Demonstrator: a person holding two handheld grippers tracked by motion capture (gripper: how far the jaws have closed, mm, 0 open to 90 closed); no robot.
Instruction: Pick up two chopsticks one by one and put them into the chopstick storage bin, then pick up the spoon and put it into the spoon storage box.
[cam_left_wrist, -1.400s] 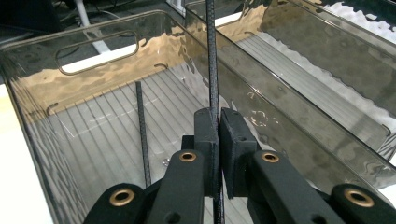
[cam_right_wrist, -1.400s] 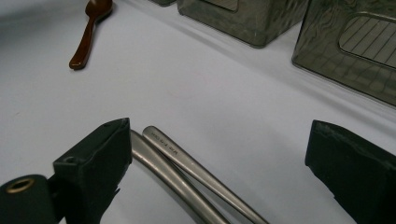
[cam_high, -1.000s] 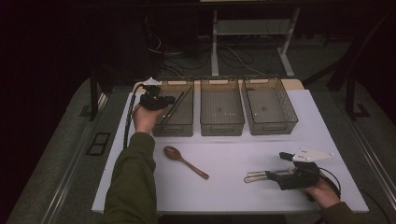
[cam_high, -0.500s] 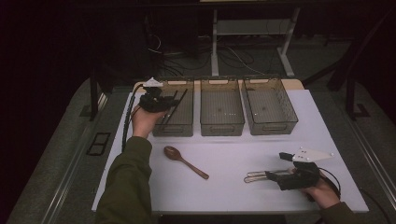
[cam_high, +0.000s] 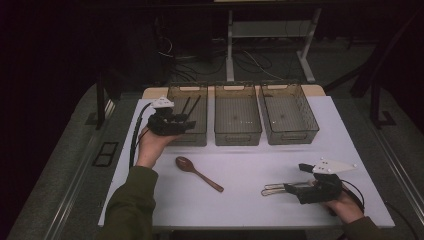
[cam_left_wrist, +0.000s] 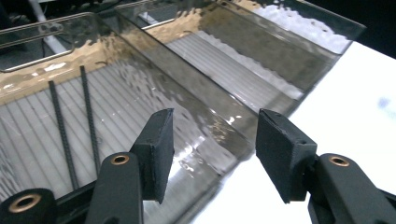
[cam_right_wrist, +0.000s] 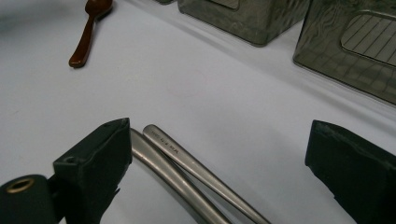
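Observation:
Two thin black sticks (cam_high: 190, 105) (cam_left_wrist: 77, 123) lie in the left clear bin (cam_high: 175, 92). My left gripper (cam_high: 182, 124) (cam_left_wrist: 212, 154) hangs over that bin's near edge; its jaws have just been opening and nothing is between them. A wooden spoon (cam_high: 197, 172) (cam_right_wrist: 88, 32) lies on the white table top. Near the front right, my right gripper (cam_high: 292, 189) (cam_right_wrist: 217, 163) rests open and low. Two metal utensil handles (cam_high: 272, 189) (cam_right_wrist: 187, 163) lie between its jaws, close to the left one, and the pads do not press on them.
Two more clear bins, the middle bin (cam_high: 237, 132) and the right bin (cam_high: 300, 132), stand in a row beside the left one. The white table top (cam_high: 250, 165) ends close behind the right hand. Cables and table legs lie beyond the bins.
The left gripper has drawn back from inside the left bin toward its near edge and its jaws have parted. The black sticks stay in the bin. The right gripper has not moved.

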